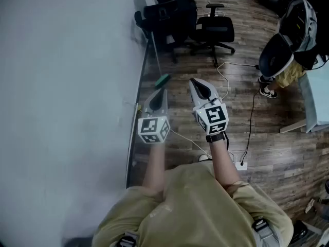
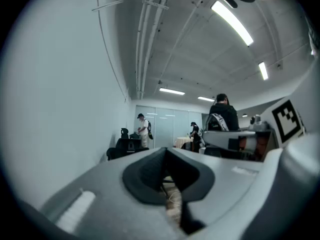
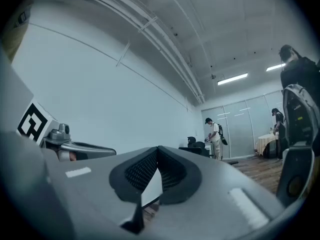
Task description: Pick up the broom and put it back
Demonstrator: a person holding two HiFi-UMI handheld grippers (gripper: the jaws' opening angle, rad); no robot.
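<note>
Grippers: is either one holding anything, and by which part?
Nothing is held. The left gripper and right gripper both have jaws shut tip to tip with nothing between; the broom is by the wall ahead, in neither grip.

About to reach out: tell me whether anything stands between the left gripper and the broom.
Nothing visible does. The broom sits by the wall just beyond the tips of the left gripper, whose jaws are shut and empty. The office chair stands farther back, past the broom.
</note>
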